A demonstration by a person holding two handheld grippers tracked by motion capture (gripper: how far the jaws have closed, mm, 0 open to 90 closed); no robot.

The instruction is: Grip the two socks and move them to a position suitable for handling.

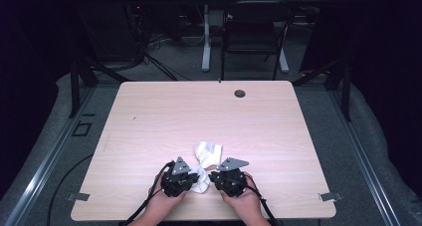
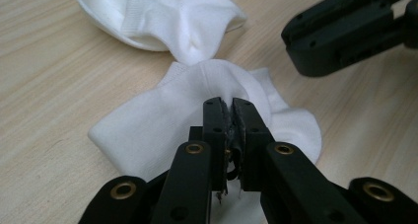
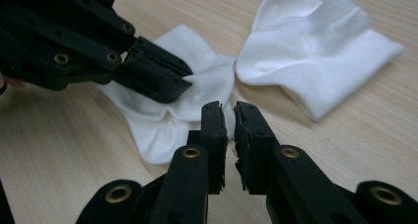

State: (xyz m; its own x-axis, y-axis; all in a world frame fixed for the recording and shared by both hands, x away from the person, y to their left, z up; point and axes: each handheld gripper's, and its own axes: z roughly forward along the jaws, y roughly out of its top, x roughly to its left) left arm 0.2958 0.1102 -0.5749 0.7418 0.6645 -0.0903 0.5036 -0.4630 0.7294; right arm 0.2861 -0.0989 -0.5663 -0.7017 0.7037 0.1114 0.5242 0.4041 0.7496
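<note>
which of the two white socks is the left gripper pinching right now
The near sock, the one closest to the person. The left gripper has its fingers shut on a raised fold of it. The far sock lies untouched beyond it.

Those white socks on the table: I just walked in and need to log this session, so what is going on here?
A person works two hand-held grippers over two white socks on a wooden table. The left gripper is shut on a fold of the near sock. The right gripper hovers at that sock's edge, jaws nearly closed, nothing pinched. The far sock lies untouched.
</note>
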